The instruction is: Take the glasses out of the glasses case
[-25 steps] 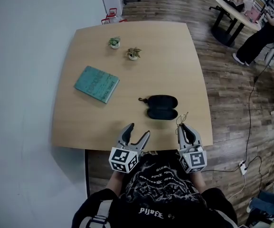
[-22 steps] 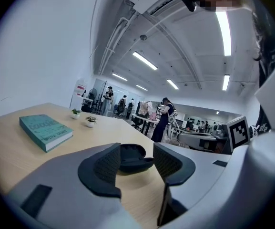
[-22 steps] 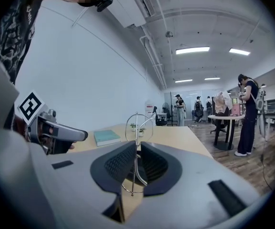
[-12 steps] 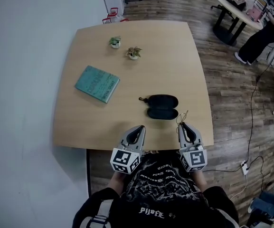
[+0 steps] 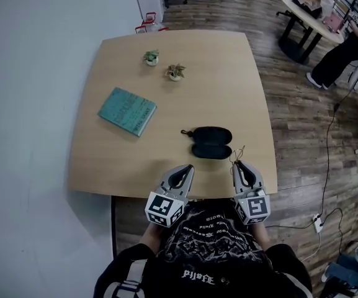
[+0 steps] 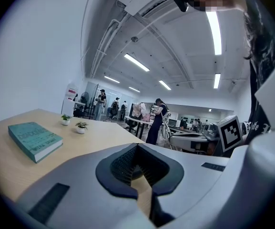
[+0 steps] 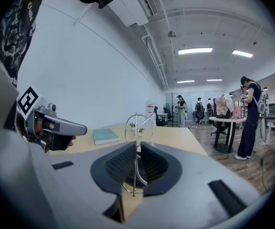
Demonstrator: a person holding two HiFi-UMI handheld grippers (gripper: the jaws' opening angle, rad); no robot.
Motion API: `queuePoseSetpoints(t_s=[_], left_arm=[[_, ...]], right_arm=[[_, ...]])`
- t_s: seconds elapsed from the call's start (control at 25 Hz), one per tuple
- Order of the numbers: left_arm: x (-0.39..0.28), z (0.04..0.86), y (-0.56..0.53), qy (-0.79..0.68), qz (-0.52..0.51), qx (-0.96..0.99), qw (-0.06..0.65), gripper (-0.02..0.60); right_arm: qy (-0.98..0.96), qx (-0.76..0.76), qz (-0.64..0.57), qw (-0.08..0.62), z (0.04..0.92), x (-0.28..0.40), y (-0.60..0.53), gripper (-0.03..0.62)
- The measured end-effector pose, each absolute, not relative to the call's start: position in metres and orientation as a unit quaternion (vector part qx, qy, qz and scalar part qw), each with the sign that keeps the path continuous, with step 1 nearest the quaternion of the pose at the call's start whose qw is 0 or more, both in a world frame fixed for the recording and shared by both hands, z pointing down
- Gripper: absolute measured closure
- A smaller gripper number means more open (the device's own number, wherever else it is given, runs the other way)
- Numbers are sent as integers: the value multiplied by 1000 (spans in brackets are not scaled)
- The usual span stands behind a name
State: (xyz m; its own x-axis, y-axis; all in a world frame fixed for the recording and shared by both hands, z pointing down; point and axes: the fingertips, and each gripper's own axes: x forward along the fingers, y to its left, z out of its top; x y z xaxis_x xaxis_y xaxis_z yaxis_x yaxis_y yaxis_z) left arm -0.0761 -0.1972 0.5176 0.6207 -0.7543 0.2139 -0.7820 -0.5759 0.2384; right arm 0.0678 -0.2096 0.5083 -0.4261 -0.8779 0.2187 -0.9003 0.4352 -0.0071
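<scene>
Your left gripper [image 5: 183, 172] and right gripper [image 5: 241, 166] hover side by side over the near edge of the table [image 5: 104, 160] in the head view, close in front of your chest. The left one is pinched together with nothing in it. The right one has the glasses [image 5: 237, 155] poking out past its tips as thin wire. Just ahead lies the glasses case [image 5: 211, 141], black and lying open, near the right gripper but apart from it. From here it looks empty. Farther out sit a teal book [image 5: 127, 110] and two small potted plants [image 5: 175, 71], well clear of the action.

Over to the left gripper view: the pads meet and nothing is caught between them, only bare wood showing below. The book lies off to the left.

Now the right gripper view: the jaws are clamped on the thin metal frame, which stands upright between the pads with a lens ring rising above the tips. The left gripper sits off to the side, apart from the glasses.

So the lift-out looks done, with the glasses clear of the case. Your next move is probably to set them down on open table beside the case. That calls for a slow descent, and for releasing only once the frame rests, because wire this thin can twist or slip in the pinch.
</scene>
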Motion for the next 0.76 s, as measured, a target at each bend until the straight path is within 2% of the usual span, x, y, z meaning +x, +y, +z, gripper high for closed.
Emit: queuePoseSetpoints(t_s=[0.76], left_arm=[[-81,518,-207,-446,39,881,149,577]], right_arm=[[-839,533,55,98,510,70,-216,557]])
